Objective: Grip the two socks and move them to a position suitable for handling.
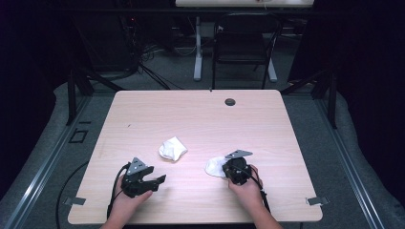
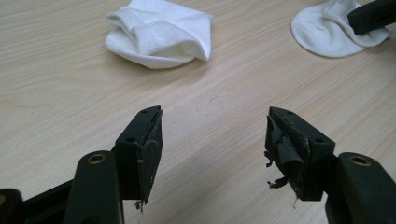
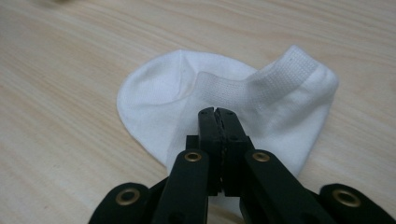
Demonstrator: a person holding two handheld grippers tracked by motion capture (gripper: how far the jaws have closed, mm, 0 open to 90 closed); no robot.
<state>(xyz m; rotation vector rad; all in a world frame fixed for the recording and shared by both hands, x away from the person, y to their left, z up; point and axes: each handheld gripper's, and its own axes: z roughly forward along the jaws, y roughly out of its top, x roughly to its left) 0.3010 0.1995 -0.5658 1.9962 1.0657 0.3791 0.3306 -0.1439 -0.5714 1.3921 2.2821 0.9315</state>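
Two white ankle socks lie on the wooden table (image 1: 200, 119). One sock is bunched and folded (image 1: 172, 149) (image 2: 159, 35), left of centre. The other sock (image 1: 212, 166) (image 3: 154, 93) lies flat to its right (image 2: 322, 35). My right gripper (image 1: 226, 168) (image 3: 218, 114) is shut with its tips on this flat sock, and the fabric creases towards the jaws, so it looks pinched. The right gripper's black jaw end (image 2: 373, 16) rests on that sock. My left gripper (image 1: 160, 181) (image 2: 212, 135) is open above bare wood, short of the folded sock, with nothing between its fingers.
A round cable hole (image 1: 230, 101) sits near the table's far edge. A black chair (image 1: 243, 43) and a white desk leg (image 1: 197, 47) stand on the floor beyond the table. Cables trail from both grippers off the near edge.
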